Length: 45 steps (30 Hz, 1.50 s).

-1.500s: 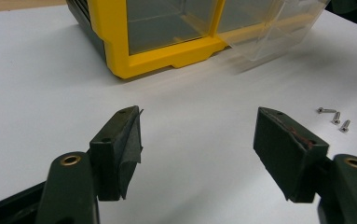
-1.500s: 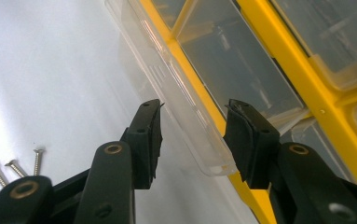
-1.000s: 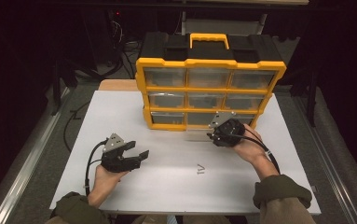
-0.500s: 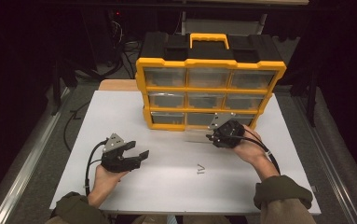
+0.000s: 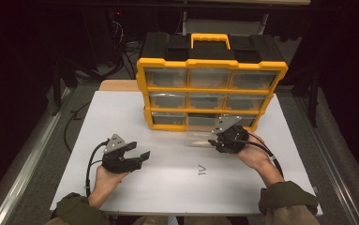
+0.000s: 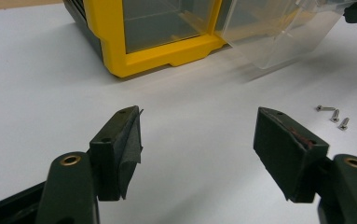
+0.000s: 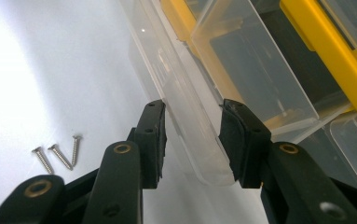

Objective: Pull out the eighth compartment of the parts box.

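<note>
At the worktop's far edge stands a yellow organiser (image 5: 212, 91). The right gripper (image 7: 192, 135) clamps the front lip of a clear drawer (image 7: 241, 65) pulled out of its bottom row, jaws just closed. The left gripper (image 6: 197, 154) rests near the front left corner, jaws wide and empty. Three screws (image 7: 58, 154) lie between the grippers.

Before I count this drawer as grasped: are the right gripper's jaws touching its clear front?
Touching. In the right gripper view, the right gripper has both jaws pressed against the clear drawer front lip, with no gap visible on either side.
</note>
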Available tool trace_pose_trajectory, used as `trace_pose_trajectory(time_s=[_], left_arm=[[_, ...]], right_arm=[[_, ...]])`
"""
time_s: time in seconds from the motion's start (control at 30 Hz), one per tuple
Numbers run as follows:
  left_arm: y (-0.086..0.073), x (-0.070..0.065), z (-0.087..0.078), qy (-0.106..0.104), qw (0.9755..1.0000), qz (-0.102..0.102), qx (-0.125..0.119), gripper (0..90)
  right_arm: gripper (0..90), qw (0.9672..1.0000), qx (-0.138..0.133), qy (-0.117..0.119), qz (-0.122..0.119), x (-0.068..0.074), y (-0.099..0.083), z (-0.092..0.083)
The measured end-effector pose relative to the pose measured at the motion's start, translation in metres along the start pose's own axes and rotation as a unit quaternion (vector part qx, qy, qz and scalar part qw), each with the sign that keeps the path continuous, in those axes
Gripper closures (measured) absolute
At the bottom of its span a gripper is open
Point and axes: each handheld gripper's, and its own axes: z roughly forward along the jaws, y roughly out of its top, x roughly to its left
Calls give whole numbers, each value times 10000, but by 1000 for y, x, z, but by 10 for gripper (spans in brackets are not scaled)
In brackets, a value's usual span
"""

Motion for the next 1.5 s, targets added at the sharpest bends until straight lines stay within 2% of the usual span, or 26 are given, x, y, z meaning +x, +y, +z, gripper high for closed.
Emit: trace_pose_trajectory(time_s=[0.1, 0.33, 0.6, 0.87, 1.33, 1.5], left_arm=[[0, 0, 0, 4, 10000, 0, 0, 326], [0, 0, 0, -5, 10000, -7, -2, 326], [0, 0, 1, -7, 10000, -6, 6, 325], [0, 0, 1, -9, 10000, -8, 3, 325], [0, 0, 1, -10, 10000, 1, 21, 325], [0, 0, 1, -12, 10000, 4, 22, 325]], right_arm=[[631, 10000, 22, 2, -88, 0, 0, -1], [635, 9997, 75, 193, -94, 2, -2, -5], [632, 9997, 64, 218, -59, 6, -6, -8], [638, 9994, 89, 295, -132, 12, -7, -9], [619, 9995, 49, 305, -31, 12, -10, -10], [577, 9996, -6, 295, 45, 12, -11, -11]])
